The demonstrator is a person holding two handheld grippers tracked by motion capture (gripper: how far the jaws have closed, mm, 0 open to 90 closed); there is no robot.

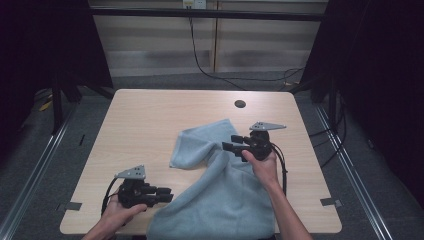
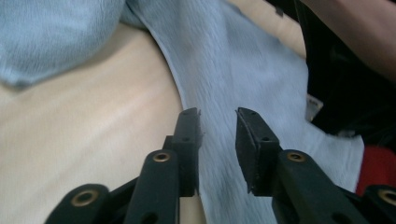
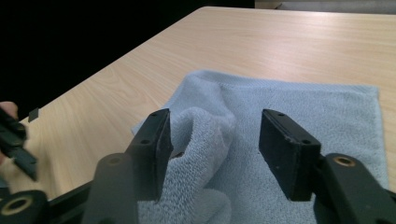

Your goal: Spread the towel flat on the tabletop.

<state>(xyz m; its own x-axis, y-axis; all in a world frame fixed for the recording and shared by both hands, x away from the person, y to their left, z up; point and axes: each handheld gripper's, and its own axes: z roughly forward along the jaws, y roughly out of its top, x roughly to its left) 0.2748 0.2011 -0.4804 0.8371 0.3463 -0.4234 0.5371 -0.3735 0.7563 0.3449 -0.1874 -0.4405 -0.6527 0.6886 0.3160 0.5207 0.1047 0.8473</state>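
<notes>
Both claws open, towel [image 1: 220,195] btwn jaws

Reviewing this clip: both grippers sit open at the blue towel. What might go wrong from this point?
The towel hangs over the table's near edge, so a pull toward the person may drag it off. The right gripper has a raised fold between open jaws; closing could catch only part of it. The left gripper sits at the towel's edge and might pinch only a thin margin that slips out.

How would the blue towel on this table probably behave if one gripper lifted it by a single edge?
The towel would probably sag and drape, not hold shape: it already lies in soft folds and hangs over the table edge. Its fuzzy pile suggests decent grip, not slipping. It likely drags rather than slides cleanly.
</notes>
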